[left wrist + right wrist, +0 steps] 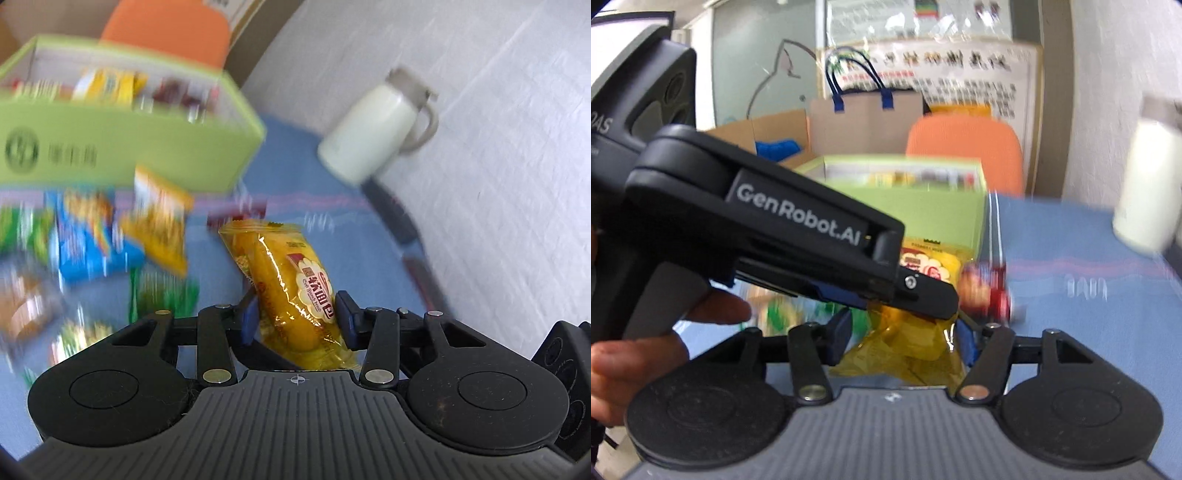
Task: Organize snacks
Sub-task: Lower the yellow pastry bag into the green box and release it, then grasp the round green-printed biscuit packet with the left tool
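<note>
My left gripper [297, 319] is shut on a yellow soft-bread packet [291, 280], which stands tilted between the blue pads [249, 317] above the blue tablecloth [332, 229]. In the right wrist view the left gripper [923, 295] reaches in from the left, a hand on its grip. Its packet [931, 266] shows past the finger. My right gripper [905, 338] is shut on crinkled yellow wrapping [905, 354]. Whether that is the same packet I cannot tell. Several loose snack packets [92, 236] lie blurred at the left.
An open green box [122, 147] with snacks inside stands at the back, also in the right wrist view as the green box [905, 210]. A white jug [373, 133] stands right of it. A red packet [986, 291] lies by the box. An orange chair [964, 147] is behind.
</note>
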